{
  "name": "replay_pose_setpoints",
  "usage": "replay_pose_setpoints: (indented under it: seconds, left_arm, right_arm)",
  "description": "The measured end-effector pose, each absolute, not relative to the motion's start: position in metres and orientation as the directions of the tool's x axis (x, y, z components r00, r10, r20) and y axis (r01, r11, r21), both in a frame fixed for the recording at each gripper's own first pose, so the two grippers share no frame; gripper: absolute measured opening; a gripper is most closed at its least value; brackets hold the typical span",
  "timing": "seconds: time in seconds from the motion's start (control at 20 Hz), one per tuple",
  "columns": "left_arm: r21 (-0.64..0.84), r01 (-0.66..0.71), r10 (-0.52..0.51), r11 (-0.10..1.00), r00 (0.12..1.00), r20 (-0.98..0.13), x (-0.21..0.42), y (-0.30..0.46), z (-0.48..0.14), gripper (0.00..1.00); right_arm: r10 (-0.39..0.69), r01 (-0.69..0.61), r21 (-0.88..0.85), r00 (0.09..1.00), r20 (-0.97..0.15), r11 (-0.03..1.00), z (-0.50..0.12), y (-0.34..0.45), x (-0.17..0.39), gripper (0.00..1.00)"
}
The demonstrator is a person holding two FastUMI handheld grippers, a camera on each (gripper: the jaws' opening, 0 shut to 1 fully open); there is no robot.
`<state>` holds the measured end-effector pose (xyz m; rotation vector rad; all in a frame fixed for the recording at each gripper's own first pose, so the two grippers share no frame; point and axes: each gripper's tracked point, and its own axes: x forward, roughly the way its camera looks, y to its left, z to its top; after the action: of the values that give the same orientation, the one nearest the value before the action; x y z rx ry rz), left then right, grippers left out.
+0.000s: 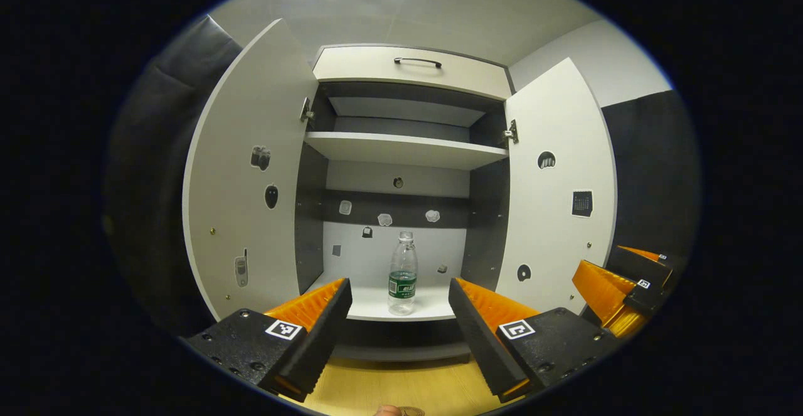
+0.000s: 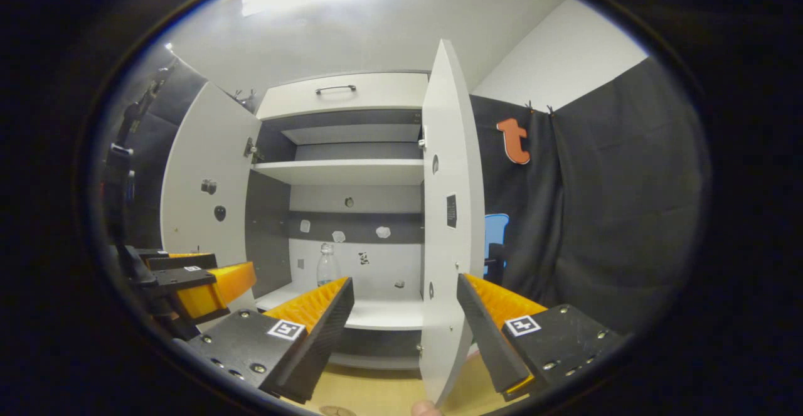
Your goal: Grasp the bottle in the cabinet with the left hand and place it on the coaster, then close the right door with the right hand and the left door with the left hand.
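Note:
A clear plastic bottle [image 1: 402, 275] with a green label stands upright at the front of the cabinet's bottom shelf [image 1: 370, 306]. In the left gripper view my left gripper [image 1: 399, 297] is open and short of the shelf, with the bottle framed in its gap and untouched. The left door [image 1: 251, 171] and right door [image 1: 555, 190] are swung wide. In the right gripper view my right gripper [image 2: 404, 284] is open, and the right door [image 2: 448, 215] stands edge-on in its gap, nearer the right-hand finger. The bottle [image 2: 325, 265] peeks above one finger. The left gripper [image 2: 201, 284] is at the left.
The right gripper [image 1: 618, 293] sits low at the right of the left gripper view, beside the right door. A wooden surface [image 1: 389, 391] lies below the cabinet, with a small round object [image 1: 411, 411] at its near edge. A drawer with a handle [image 1: 417, 61] tops the cabinet.

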<state>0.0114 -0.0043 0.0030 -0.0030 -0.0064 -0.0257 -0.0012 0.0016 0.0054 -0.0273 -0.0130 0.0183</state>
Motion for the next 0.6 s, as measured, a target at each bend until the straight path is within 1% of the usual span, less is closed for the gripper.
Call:
replay_pose_setpoints:
  seconds: [0.2, 0.25, 0.35, 0.4, 0.55, 0.6]
  left_arm:
    - [0.019, 0.048, -0.049, 0.999, 0.999, 0.013, 0.039, -0.006, 0.005, 0.98]
    - [0.021, 0.054, -0.055, 0.998, 0.998, 0.015, 0.051, -0.007, 0.006, 0.98]
    - [0.022, 0.066, -0.066, 0.998, 0.998, 0.020, 0.076, -0.008, 0.007, 0.98]
    - [0.024, 0.066, -0.067, 0.997, 0.997, 0.025, 0.091, -0.008, 0.008, 0.98]
    - [0.023, 0.066, -0.067, 0.998, 0.997, 0.031, 0.138, -0.008, 0.006, 0.98]
    - [0.021, 0.066, -0.067, 0.998, 0.997, 0.024, 0.154, -0.008, 0.003, 0.98]
  right_arm:
    - [0.009, -0.009, -0.033, 1.000, 0.015, 0.999, 0.006, 0.001, -0.002, 1.00]
    - [0.000, 0.001, -0.035, 1.000, 0.014, 0.999, 0.006, 0.001, -0.002, 0.96]
    - [-0.031, 0.032, -0.041, 0.999, 0.014, 0.999, 0.008, -0.001, -0.003, 0.96]
    - [-0.049, 0.050, -0.045, 0.999, 0.015, 0.998, 0.009, -0.002, -0.004, 1.00]
    - [-0.114, 0.115, -0.063, 0.993, 0.016, 0.991, 0.013, -0.007, -0.009, 1.00]
    - [-0.138, 0.139, -0.071, 0.990, 0.017, 0.988, 0.015, -0.009, -0.011, 0.96]
